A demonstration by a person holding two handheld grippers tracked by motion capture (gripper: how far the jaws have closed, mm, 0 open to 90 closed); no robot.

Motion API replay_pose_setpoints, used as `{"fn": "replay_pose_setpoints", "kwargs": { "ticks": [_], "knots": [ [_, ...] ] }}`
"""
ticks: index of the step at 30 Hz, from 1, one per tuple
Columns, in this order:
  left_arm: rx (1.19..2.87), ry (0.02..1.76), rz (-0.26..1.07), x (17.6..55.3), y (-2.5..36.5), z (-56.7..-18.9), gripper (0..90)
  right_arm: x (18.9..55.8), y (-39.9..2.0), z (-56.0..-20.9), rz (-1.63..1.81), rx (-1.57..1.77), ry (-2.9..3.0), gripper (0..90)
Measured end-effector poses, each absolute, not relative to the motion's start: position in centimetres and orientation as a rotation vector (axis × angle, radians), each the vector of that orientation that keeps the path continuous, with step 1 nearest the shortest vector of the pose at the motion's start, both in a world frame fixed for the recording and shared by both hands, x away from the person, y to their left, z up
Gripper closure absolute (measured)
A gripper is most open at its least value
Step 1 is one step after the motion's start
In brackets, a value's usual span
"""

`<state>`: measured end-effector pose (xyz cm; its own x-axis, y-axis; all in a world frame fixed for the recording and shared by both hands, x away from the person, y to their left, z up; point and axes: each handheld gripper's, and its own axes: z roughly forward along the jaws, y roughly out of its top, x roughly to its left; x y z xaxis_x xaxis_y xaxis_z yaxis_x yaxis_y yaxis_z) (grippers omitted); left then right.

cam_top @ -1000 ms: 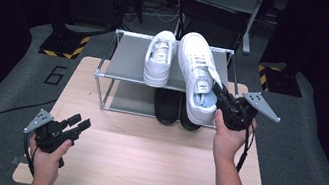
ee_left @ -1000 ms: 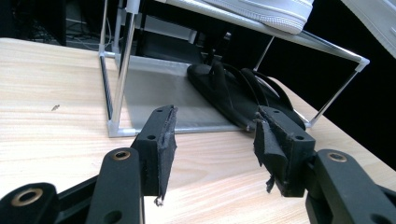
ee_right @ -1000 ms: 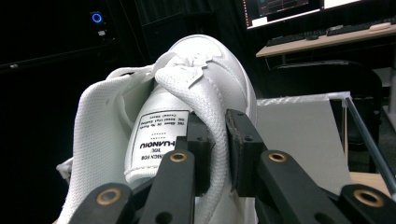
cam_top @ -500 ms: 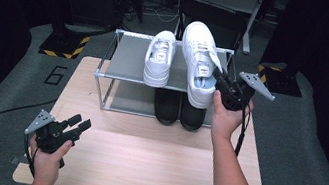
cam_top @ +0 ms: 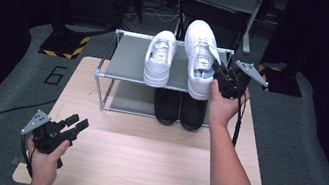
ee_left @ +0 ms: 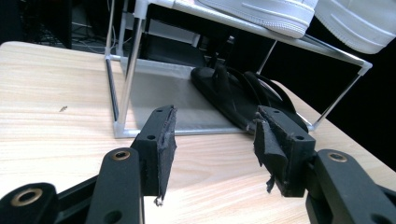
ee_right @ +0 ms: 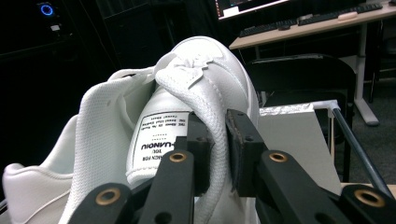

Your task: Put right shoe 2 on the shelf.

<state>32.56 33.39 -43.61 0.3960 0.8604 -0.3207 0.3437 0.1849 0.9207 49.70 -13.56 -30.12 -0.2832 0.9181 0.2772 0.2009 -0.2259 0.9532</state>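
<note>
Clamping the white sneaker (ee_right: 196,93) by its collar – toe hidden – the right hand-held gripper (ee_right: 217,140) holds.

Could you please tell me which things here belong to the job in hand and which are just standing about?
In the job: right white sneaker, clamped at its collar by the right gripper; shoe rack; left white sneaker on the top shelf.

Standing about: black shoes on the lower shelf; left gripper, open over the table.
</note>
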Motion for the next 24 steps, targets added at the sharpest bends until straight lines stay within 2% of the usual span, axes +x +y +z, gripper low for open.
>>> {"fn": "replay_pose_setpoints", "kwargs": {
  "ticks": [24],
  "knots": [
    [1.383,1.187,0.492,32.6,33.6,-44.0,48.0,53.9,-12.7,-31.1,1.514,1.509,1.423,78.5]
  ]
}}
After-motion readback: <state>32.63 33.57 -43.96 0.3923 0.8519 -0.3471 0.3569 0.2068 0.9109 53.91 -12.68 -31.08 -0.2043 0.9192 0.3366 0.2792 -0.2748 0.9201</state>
